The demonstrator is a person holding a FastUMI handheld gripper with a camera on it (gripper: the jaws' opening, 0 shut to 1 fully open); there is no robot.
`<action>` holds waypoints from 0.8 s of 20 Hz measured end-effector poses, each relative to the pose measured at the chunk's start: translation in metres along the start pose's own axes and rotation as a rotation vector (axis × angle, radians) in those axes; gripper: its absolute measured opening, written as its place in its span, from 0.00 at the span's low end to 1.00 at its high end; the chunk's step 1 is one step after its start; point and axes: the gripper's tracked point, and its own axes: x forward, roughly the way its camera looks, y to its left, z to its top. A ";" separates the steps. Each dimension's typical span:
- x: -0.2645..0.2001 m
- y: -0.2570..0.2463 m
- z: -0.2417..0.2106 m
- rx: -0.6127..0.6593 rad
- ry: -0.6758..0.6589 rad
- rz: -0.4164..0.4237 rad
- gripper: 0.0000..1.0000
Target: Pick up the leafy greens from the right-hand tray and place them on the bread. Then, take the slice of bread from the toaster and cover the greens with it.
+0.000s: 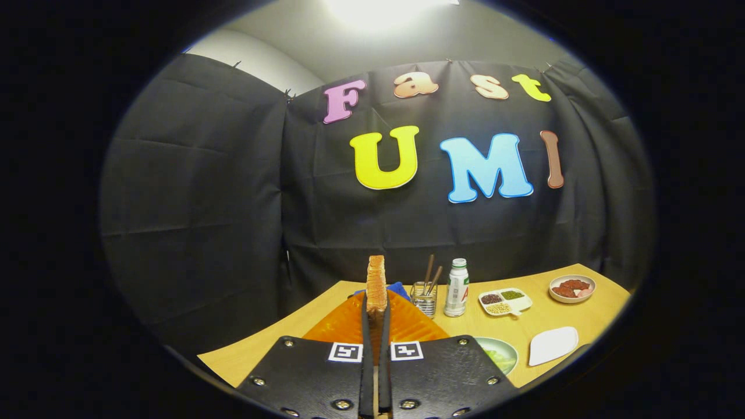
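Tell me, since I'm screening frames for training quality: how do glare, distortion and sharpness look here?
Gripper view: the ceiling light blows out to white; fisheye bends the table edge into a curve; the gripper fingers, shut on the bread slice, look sharp; the bottle and sectioned dish are small but clear.

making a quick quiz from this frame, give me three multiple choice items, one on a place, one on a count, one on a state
1. Where does the white bottle stand?
A. right of the wire holder
B. on the orange mat
C. inside the red-food bowl

2. How many sections does the divided dish have?
A. one
B. three
C. six

3. What is the gripper doing?
A. open over the mat
B. shut on the bread slice
C. shut on the bottle

Key: 1 A, bottle beside the holder; 2 B, three fillings show; 3 B, both fingers press the upright slice.
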 end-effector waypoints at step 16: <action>-0.006 -0.112 -0.040 0.002 0.074 -0.114 0.03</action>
